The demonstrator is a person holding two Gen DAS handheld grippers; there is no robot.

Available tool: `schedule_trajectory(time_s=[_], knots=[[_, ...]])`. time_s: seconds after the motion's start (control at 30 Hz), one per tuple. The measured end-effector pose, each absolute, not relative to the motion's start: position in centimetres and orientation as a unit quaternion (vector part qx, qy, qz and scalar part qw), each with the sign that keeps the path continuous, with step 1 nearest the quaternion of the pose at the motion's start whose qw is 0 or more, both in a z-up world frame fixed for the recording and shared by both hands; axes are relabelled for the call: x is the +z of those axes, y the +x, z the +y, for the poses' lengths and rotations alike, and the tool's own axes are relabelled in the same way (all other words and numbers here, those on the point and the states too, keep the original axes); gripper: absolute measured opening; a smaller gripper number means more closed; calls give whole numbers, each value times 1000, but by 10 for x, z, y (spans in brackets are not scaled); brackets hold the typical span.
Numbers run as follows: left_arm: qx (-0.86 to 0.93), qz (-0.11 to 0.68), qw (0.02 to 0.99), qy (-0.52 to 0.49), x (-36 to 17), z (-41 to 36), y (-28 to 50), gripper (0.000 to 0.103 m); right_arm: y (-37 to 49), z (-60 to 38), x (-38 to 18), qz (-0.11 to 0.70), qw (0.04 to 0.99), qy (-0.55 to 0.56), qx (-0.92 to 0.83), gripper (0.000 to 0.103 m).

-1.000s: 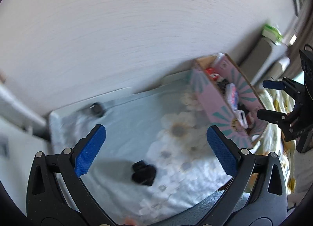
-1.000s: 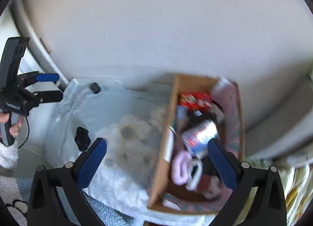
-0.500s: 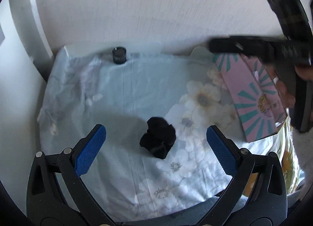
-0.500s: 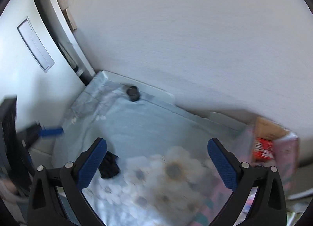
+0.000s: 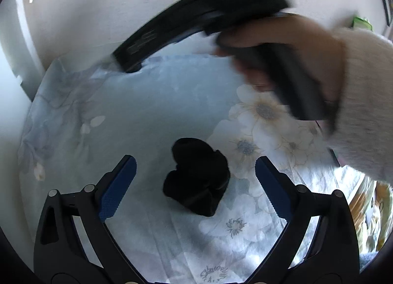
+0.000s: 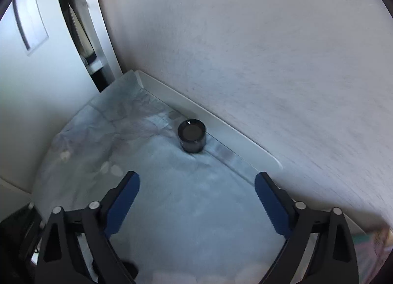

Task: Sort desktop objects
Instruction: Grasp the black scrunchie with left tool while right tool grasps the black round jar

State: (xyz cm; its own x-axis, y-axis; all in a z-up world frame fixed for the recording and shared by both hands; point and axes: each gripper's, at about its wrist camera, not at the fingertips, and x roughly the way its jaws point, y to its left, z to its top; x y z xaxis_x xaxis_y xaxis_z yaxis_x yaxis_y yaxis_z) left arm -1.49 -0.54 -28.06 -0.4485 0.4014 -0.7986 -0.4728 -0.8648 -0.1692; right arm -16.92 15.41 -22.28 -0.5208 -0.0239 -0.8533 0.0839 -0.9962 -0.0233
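Surface: pale blue flower-printed cloth (image 5: 152,112) spread over the counter, which meets a white textured wall (image 6: 258,50) at the back.
Count: one crumpled black fabric scrunchie (image 5: 197,177), one small black cylindrical jar (image 6: 192,135), two grippers.
Scrunchie: lies on the cloth, between the blue-padded fingers of the left gripper (image 5: 195,180) but touching neither pad.
Jar: stands upright at the back of the counter, close to the wall, ahead of the right gripper (image 6: 196,200) and well clear of its pads.
Left jaws: wide, closing, pressing on nothing.
Right jaws: wide, closing, only bare cloth between them.
Right hand (image 5: 294,62): wrapped round its gripper's black handle, in a fuzzy white sleeve (image 5: 363,102), crossing above the cloth in the left wrist view.
Hard to make out: hand and handle are motion-blurred; the jar is hidden in the left wrist view; bright patterned items at the right edges of both views are cut off.
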Motion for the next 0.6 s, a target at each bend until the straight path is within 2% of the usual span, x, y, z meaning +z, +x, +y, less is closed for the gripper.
schedule_trajectory(time_s=[0.1, 0.3, 0.4, 0.6], knots=[[852, 41, 262, -451, -284, -3, -12, 97, -182, 149, -237, 36, 36, 487, -872, 75], [851, 32, 270, -448, -293, -5, -11, 92, -197, 142, -252, 49, 37, 481, -875, 68], [850, 31, 274, -448, -296, -7, -12, 84, -204, 141, -256, 47, 39, 480, -875, 60], [846, 35, 274, -457, -308, -10, -16, 67, -210, 139, -261, 53, 39, 474, -878, 51]])
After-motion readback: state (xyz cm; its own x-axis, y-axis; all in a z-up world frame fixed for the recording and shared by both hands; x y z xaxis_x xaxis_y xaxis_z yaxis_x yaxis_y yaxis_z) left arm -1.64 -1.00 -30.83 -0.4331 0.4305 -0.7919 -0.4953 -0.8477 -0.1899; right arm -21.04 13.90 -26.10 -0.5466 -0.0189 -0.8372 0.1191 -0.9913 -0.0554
